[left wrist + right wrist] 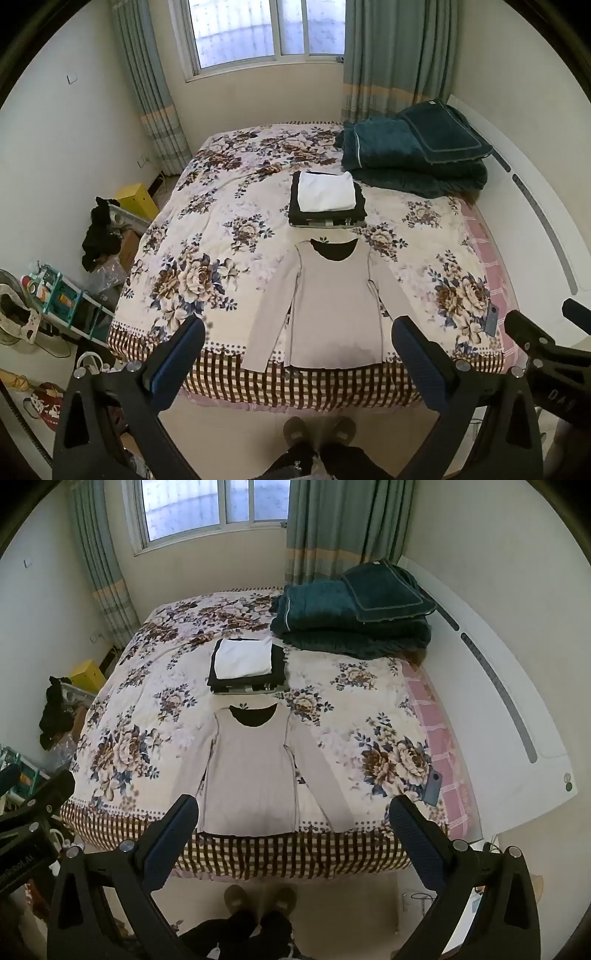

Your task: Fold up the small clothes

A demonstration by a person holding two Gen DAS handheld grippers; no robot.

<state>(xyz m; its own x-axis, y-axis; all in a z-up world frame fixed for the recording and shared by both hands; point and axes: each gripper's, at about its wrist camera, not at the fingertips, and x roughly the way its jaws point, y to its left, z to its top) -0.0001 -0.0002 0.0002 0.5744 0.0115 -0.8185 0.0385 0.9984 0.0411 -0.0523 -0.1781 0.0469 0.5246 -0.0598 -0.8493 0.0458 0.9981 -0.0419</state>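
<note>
A pale grey long-sleeved top [332, 302] lies spread flat on the floral bedspread [207, 229], hem at the bed's near edge, sleeves angled down beside the body. It also shows in the right wrist view [251, 771]. Behind its dark neckline sits a stack of folded clothes [327, 197], white on top of black, seen too in the right wrist view [245, 664]. My left gripper [299, 332] is open and empty, held above the hem. My right gripper [291, 812] is open and empty, above the bed's near edge.
Folded teal blankets [410, 151] lie at the bed's back right. A phone [433, 786] rests near the bed's right edge. A white headboard [498, 701] runs along the right. Cluttered shelves [59, 299] and a yellow box [136, 199] stand left of the bed. The person's slippers [317, 430] stand on the floor below.
</note>
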